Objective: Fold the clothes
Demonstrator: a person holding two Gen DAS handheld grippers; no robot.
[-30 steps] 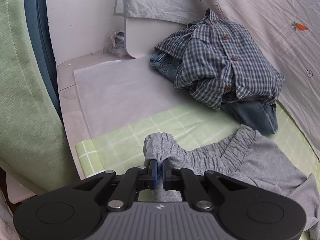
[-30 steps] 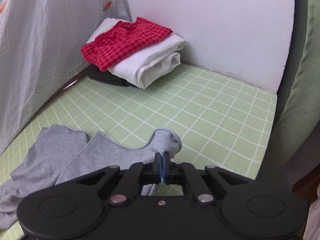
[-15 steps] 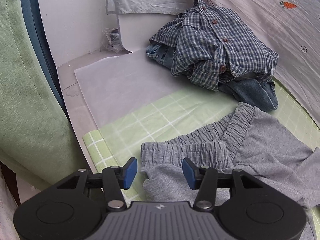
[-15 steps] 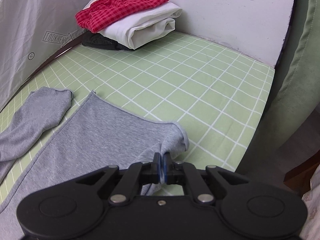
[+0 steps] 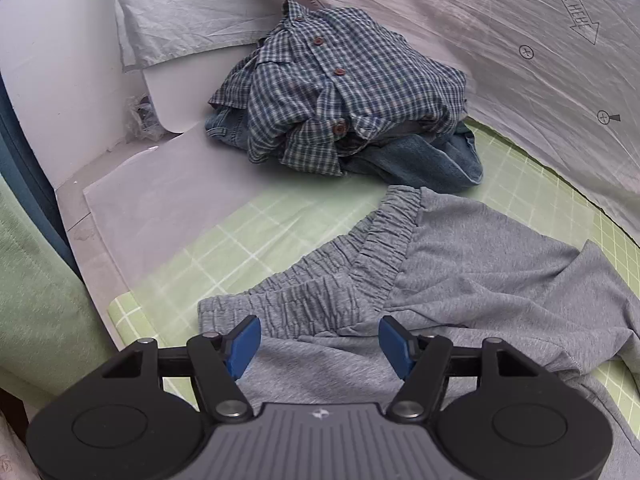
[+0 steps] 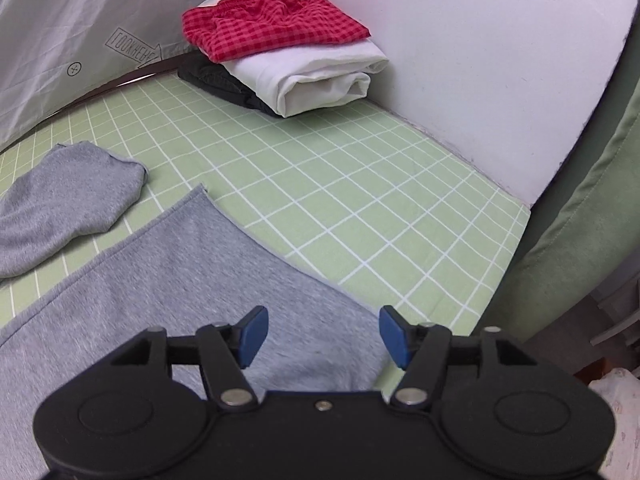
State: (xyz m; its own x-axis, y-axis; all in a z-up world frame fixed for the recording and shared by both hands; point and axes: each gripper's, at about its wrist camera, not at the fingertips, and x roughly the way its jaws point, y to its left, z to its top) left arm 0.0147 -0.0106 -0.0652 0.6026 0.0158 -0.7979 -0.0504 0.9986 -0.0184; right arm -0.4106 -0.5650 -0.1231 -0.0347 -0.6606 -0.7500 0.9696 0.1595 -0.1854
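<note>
Grey knit trousers with a gathered elastic waistband [image 5: 460, 276] lie spread on the green checked cloth with white grid lines [image 6: 360, 184], which serves as the reference surface. Left gripper [image 5: 319, 340]: blue-padded fingers spread wide, holding nothing, poised just over the waistband end of the trousers near the cloth's front edge. Right gripper [image 6: 323, 336]: fingers likewise spread apart and empty, poised above the hem end of one flat trouser leg [image 6: 168, 276]; the second leg [image 6: 68, 204] lies crumpled beside it, farther back on the cloth. At the cloth's left rear, a crumpled blue-and-white plaid button shirt [image 5: 340, 100] rests on top of blue denim jeans [image 5: 416, 160], near the waistband. At the cloth's right rear corner, a folded red gingham garment [image 6: 272, 24] tops a folded white cloth [image 6: 320, 76] and a dark folded garment [image 6: 224, 84], well apart from the trouser legs.
</note>
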